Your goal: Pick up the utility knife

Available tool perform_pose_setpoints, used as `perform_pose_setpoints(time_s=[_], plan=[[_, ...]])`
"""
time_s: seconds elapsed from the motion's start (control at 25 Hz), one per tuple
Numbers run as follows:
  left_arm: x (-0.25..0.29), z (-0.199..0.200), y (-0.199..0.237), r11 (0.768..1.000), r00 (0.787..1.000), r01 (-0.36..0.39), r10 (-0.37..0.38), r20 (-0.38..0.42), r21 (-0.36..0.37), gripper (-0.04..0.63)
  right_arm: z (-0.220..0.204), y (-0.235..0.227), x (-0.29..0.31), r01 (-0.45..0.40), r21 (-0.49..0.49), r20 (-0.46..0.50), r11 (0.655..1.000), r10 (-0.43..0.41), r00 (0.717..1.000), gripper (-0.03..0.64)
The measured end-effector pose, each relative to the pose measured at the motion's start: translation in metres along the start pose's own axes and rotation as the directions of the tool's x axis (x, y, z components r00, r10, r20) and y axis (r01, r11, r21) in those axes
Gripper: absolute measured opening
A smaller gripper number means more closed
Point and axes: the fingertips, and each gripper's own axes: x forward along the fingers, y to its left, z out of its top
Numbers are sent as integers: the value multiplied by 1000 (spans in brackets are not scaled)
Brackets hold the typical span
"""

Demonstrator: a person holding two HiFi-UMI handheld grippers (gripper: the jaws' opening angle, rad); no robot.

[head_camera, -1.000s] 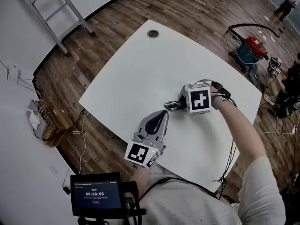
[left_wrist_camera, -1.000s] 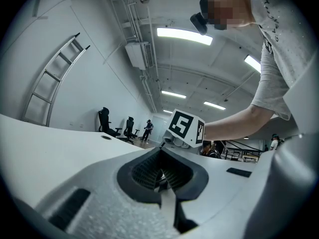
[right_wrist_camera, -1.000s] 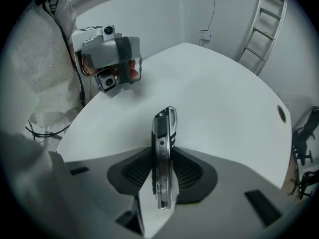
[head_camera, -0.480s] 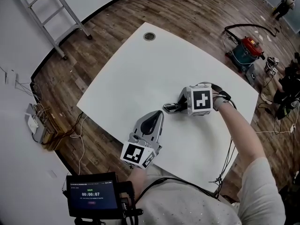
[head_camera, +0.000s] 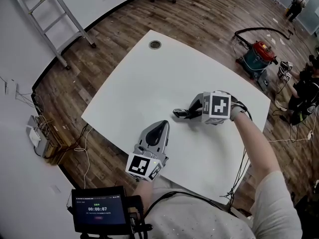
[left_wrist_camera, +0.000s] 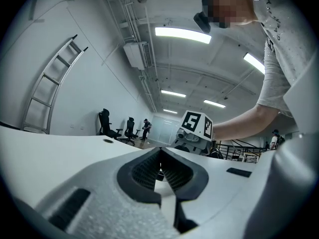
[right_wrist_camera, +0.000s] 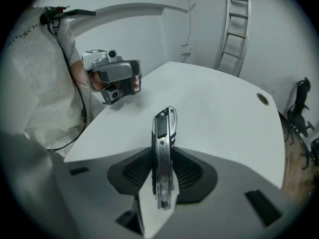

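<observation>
A brown wood-plank floor (head_camera: 114, 29) spreads around both claws, under the broad white table (head_camera: 149, 83) they hang over. Far ahead and left of the left claw (head_camera: 160, 128), an aluminium ladder (head_camera: 45, 14) stands by the white wall. Well beyond the right claw (head_camera: 192, 112) sits a red-and-teal canister vacuum (head_camera: 256, 54). Behind the left claw, a small black screen (head_camera: 98, 214) reads 00:00:07. A round grey cable grommet (head_camera: 155, 44) sits in the table far ahead of both claws. The right claw's jaws are clamped on the silver-and-black utility knife (right_wrist_camera: 163, 153), its end poking past their tips. The left claw's jaws are pressed together with nothing between them.

Utility knife (head_camera: 180, 114) partly behind right gripper (head_camera: 193, 111)
</observation>
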Motion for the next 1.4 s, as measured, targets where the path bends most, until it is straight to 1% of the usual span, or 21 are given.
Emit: perform_pose_setpoints(time_s=[0.16,0.24,0.4,0.52,0.64,0.76,0.92,1.0,1.16,1.32,1.4], plan=[[-12,13,14,1000,999,-31,31,12,-5,8,11,5,-15,27,60,76,998,-32,997,130],[-18,19,14,1000,999,-29,30,18,-5,8,15,9,-23,51,94,116,994,-61,991,130],[-16,39,-7,1000,1000,10,-10,18,1,8,18,22,-48,77,175,190,982,-111,976,130],[-23,52,-28,999,999,43,-43,11,5,8,27,42,-67,79,241,265,967,-143,953,132],[-23,53,-34,997,997,74,-74,11,17,8,32,50,-73,84,309,348,947,-195,917,130],[-14,59,-37,996,997,82,-83,6,24,8,32,50,-86,81,360,412,930,-236,880,131],[-12,68,-46,995,995,95,-96,2,28,8,34,60,-99,93,403,446,910,-285,848,132],[-10,69,-49,994,994,105,-106,0,32,8,35,63,-107,99,433,470,896,-318,823,132],[-8,75,-54,992,993,116,-116,-1,40,8,36,70,-126,123,502,516,856,-410,752,131],[-9,79,-56,992,993,121,-121,0,36,8,42,81,-143,92,552,584,828,-464,666,132],[-9,81,-58,991,992,129,-129,1,31,8,45,87,-152,92,566,601,819,-486,635,132]])
